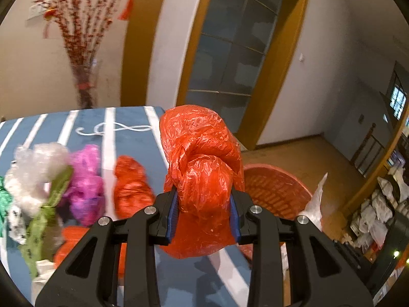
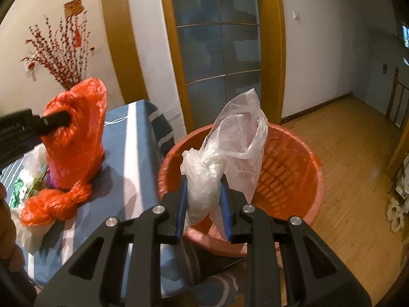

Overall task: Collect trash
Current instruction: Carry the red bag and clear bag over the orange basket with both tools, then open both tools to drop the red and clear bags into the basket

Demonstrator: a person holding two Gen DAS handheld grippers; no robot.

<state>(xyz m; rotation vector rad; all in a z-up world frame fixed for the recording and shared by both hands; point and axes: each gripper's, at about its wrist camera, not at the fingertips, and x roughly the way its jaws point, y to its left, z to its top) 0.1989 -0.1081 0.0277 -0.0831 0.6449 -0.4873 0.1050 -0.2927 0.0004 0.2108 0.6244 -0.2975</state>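
Left gripper [image 1: 204, 212]: black angular linkage arms, round silver screws, blue pads inside fingers. Right gripper [image 2: 204, 204]: same black frame, silver screws, blue pads.

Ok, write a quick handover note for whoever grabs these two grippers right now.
Left hand-held gripper: shut on a crumpled red bag, above the blue striped table.
Right hand-held gripper: shut on a clear plastic bag, in front of the red basket on the floor.
Done: both bags picked up; neither dropped in yet.
Left: release both into the basket, then fetch the second red bag, pink bag, white and green scraps on the table.
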